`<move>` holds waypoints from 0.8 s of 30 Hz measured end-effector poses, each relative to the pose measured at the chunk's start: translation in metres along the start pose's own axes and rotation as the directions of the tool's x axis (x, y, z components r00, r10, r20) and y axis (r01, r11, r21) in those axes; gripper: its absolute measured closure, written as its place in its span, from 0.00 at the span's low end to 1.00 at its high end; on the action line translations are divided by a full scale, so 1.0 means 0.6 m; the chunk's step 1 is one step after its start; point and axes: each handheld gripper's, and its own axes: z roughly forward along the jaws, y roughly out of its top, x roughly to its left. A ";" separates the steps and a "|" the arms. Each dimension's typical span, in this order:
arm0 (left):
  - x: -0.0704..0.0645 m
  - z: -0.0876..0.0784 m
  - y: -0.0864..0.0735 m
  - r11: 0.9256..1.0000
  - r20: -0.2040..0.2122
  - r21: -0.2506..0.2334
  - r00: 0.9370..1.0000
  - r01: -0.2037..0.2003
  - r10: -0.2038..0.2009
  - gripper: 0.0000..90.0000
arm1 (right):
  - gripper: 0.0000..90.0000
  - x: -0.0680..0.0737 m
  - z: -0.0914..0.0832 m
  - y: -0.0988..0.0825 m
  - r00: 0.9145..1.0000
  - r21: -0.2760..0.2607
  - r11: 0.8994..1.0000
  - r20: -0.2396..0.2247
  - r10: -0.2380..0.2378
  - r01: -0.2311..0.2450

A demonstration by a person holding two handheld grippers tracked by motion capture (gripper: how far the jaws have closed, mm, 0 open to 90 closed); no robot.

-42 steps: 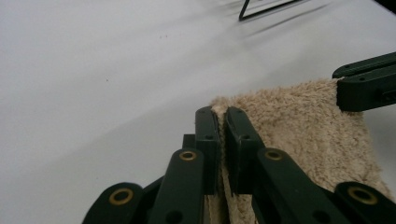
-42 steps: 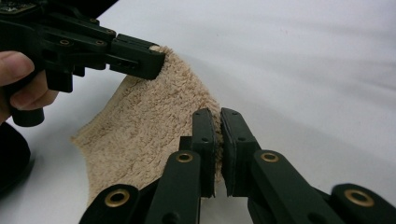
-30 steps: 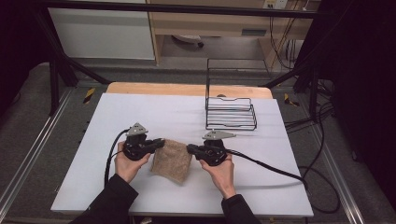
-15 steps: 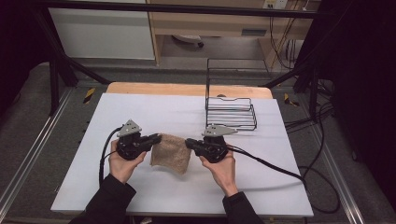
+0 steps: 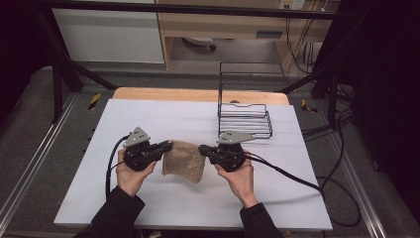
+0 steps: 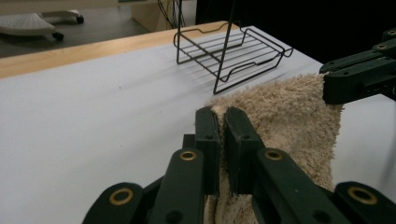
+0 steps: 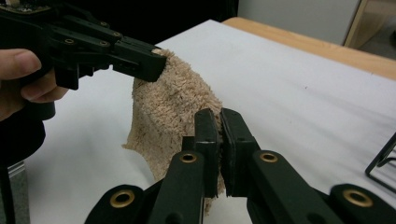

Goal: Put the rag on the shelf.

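1. From the high view, the left claw and the right claw face each other over the white tabletop, each clenched on an upper corner of the tan towel, which hangs between them
2. The left gripper view shows what the high view cannot: the two black jaws pressed together on a thin fold of the towel's edge, with pile showing on both sides of them
3. The right gripper view shows the same pinch on the opposite corner, and the towel's lower edge drooping down to the tabletop
4. The left hand appears in the right gripper view, wrapped round its gripper
5. The wire rack stands on the tabletop beyond the right claw, near the far right edge
6. Bare tabletop lies open to the far left and along the near edge
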 end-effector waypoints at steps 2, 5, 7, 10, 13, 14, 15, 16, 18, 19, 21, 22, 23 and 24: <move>-0.004 -0.004 0.003 1.000 0.000 -0.018 1.000 -0.001 0.001 0.94 | 0.96 0.001 -0.005 0.004 1.000 -0.014 1.000 0.004 -0.013 0.013; -0.011 -0.010 0.009 0.999 -0.007 -0.039 1.000 -0.009 0.009 0.94 | 0.96 0.000 -0.013 0.009 1.000 -0.032 0.999 0.005 -0.022 0.022; -0.016 -0.012 0.013 0.999 -0.015 -0.049 1.000 -0.014 0.014 0.94 | 0.96 0.001 -0.019 0.011 1.000 -0.051 0.998 0.005 -0.028 0.028; -0.021 -0.015 0.018 0.998 -0.025 -0.065 1.000 -0.019 0.018 0.94 | 0.96 0.002 -0.023 0.013 1.000 -0.066 0.997 0.004 -0.030 0.031; -0.025 -0.016 0.023 0.996 -0.030 -0.082 0.999 -0.023 0.021 0.94 | 0.96 0.002 -0.028 0.015 0.999 -0.086 0.996 0.005 -0.034 0.035; -0.026 -0.016 0.024 0.996 -0.031 -0.089 0.999 -0.025 0.023 0.94 | 0.96 0.002 -0.030 0.016 0.999 -0.092 0.995 0.006 -0.036 0.036; -0.028 -0.017 0.026 0.995 -0.031 -0.095 0.999 -0.028 0.025 0.94 | 0.96 0.002 -0.032 0.017 0.999 -0.098 0.994 0.007 -0.038 0.038; -0.029 -0.017 0.028 0.995 -0.030 -0.100 0.999 -0.029 0.026 0.94 | 0.96 0.002 -0.034 0.018 0.999 -0.104 0.994 0.008 -0.039 0.039; -0.032 -0.017 0.032 0.993 -0.029 -0.110 0.999 -0.032 0.028 0.94 | 0.96 0.000 -0.042 0.022 0.999 -0.121 0.992 0.013 -0.045 0.046; -0.033 -0.017 0.035 0.993 -0.031 -0.116 0.999 -0.036 0.032 0.94 | 0.96 0.000 -0.044 0.024 0.999 -0.125 0.991 0.014 -0.045 0.047; -0.037 -0.017 0.040 0.991 -0.027 -0.129 0.999 -0.039 0.036 0.94 | 0.96 -0.001 -0.047 0.026 0.999 -0.131 0.990 0.017 -0.047 0.049; -0.038 -0.017 0.042 0.990 -0.028 -0.134 0.999 -0.043 0.040 0.94 | 0.96 -0.001 -0.054 0.029 0.998 -0.138 0.989 0.021 -0.052 0.054; -0.040 -0.017 0.045 0.989 -0.026 -0.140 0.999 -0.043 0.040 0.94 | 0.96 -0.001 -0.054 0.029 0.998 -0.138 0.989 0.021 -0.052 0.054; -0.042 -0.017 0.047 0.988 -0.027 -0.144 0.999 -0.047 0.043 0.94 | 0.96 -0.001 -0.057 0.031 0.998 -0.144 0.988 0.024 -0.056 0.058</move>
